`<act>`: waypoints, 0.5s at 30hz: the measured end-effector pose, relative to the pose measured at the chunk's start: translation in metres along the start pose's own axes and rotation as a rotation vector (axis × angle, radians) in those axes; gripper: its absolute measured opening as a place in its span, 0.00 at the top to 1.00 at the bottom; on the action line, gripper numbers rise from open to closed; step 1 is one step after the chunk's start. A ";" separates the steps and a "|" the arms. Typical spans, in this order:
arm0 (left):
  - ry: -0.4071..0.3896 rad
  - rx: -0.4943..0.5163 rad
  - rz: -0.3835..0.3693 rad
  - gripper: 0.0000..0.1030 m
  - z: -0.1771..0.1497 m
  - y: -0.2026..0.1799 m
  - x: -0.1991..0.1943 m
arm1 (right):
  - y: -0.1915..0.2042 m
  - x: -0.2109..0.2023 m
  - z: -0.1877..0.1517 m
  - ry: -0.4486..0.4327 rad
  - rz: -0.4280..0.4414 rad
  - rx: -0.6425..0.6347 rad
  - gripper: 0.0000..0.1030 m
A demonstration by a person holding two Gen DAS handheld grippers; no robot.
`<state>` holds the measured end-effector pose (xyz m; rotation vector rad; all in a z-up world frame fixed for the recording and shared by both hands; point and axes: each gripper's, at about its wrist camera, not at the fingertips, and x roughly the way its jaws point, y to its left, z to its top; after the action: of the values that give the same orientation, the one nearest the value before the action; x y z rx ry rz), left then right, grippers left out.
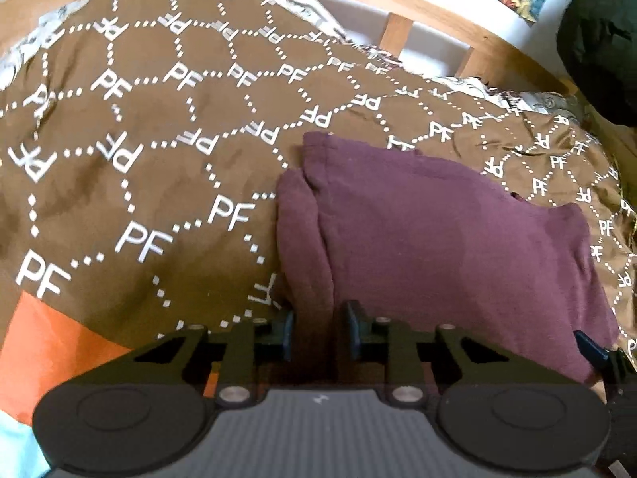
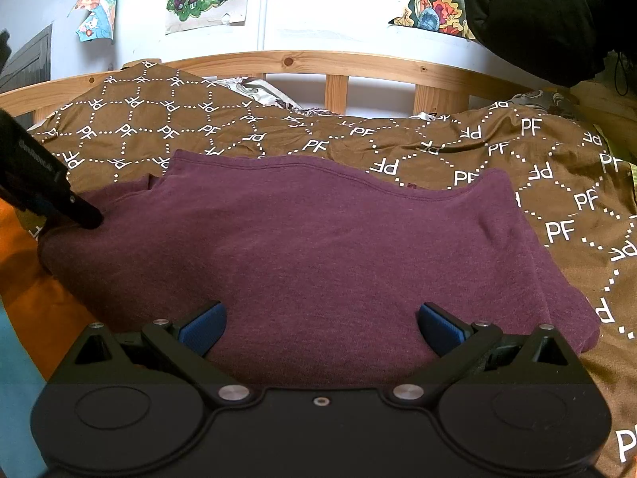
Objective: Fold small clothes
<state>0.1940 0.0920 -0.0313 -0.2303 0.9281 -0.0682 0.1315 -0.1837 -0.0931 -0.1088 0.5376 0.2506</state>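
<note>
We had the purple shirt (image 2: 310, 247) lying on the brown bedspread (image 1: 159, 119). Our left hand-held gripper (image 1: 320, 332) was clamped on the shirt's folded near-left edge, while our right hand-held gripper (image 2: 320, 328) sat spread wide over its near edge.

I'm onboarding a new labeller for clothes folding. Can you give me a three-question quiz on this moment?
1. True or false: the right claw is clamped on the maroon shirt.
2. Which part of the shirt sits between the fingers of the left claw? A) its left folded edge B) its far hem C) nothing
3. Fill in: the shirt lies on a brown bedspread printed with the letters ___.

Key: 1 false, its fingers stand wide apart over the cloth; 2 A; 3 PF.
</note>
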 end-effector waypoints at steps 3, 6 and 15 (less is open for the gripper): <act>-0.002 -0.011 -0.010 0.77 0.002 0.002 -0.004 | 0.000 0.000 0.000 0.000 0.000 0.000 0.00; 0.004 -0.038 -0.018 0.84 0.003 0.005 -0.004 | 0.000 0.000 0.000 0.000 0.000 0.000 0.00; -0.036 -0.051 0.006 0.94 0.012 -0.013 -0.019 | -0.008 -0.009 0.003 -0.025 0.012 0.033 0.00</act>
<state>0.1926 0.0846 -0.0062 -0.2754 0.8949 -0.0341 0.1271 -0.1929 -0.0855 -0.0702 0.5177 0.2547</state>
